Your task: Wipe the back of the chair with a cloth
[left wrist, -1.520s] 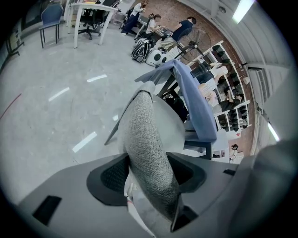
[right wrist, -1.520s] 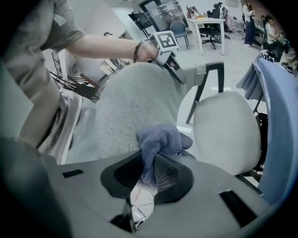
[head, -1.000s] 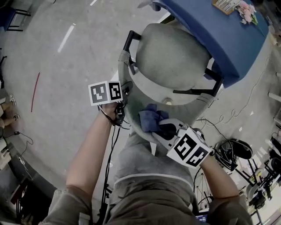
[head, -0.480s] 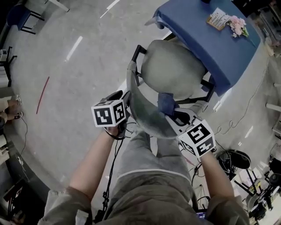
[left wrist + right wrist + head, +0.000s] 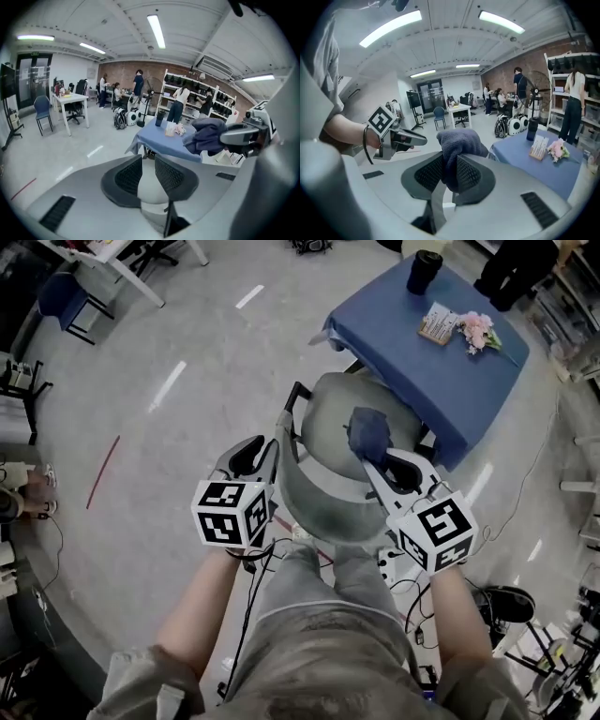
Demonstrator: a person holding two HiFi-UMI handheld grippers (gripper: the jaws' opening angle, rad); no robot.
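- My right gripper (image 5: pixel 377 460) is clenched on the blue cloth (image 5: pixel 367 431), which bunches out past the jaw tips.
- In the head view the cloth hangs over the seat (image 5: pixel 328 418), just beyond the top edge of the chair back (image 5: pixel 319 507).
- My left gripper (image 5: pixel 251 450) grasps nothing. Its jaws are closing, with a gap between them, beside the chair back's left edge.
- A blue-covered table (image 5: pixel 422 367) stands behind the chair.

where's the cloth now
The cloth is held in the right gripper, right of centre in the head view, over the chair by the blue table.
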